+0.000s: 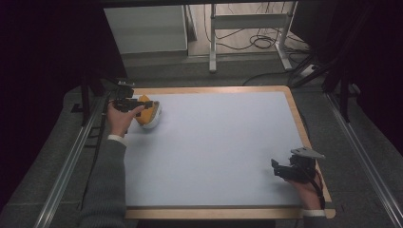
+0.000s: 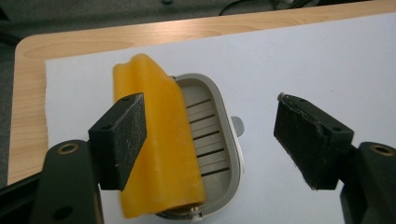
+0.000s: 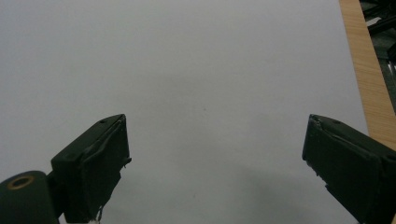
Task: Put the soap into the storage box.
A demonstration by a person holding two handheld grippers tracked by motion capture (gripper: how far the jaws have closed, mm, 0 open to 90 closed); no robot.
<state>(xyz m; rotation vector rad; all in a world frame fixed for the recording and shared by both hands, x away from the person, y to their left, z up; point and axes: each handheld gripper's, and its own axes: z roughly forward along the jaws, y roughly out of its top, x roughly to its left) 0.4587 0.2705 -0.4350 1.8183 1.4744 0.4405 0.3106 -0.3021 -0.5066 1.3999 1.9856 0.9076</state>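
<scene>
The left gripper [image 1: 142,105] hovers at the far left corner of the table [image 1: 294,114], jaws wide apart around an orange sheet [image 2: 159,154] and the grey slotted dish [image 2: 210,135] beneath it. The sheet lies draped across the left half of the dish, its far end curling up and overhanging the rim. One jaw sits just in front of the sheet; whether it touches is unclear.

The right gripper [image 1: 280,170] rests at the near right edge, jaws apart, nothing between them, well away from the dish.

Risks, as I judge them:
- Closing now may catch sheet and dish rim together and drag the dish.
- The sheet looks limp; pinched at one edge, it may fold or slip out.
- The dish stands near the corner, so a sideways push could send it off.
- Nothing steadies the dish.
</scene>
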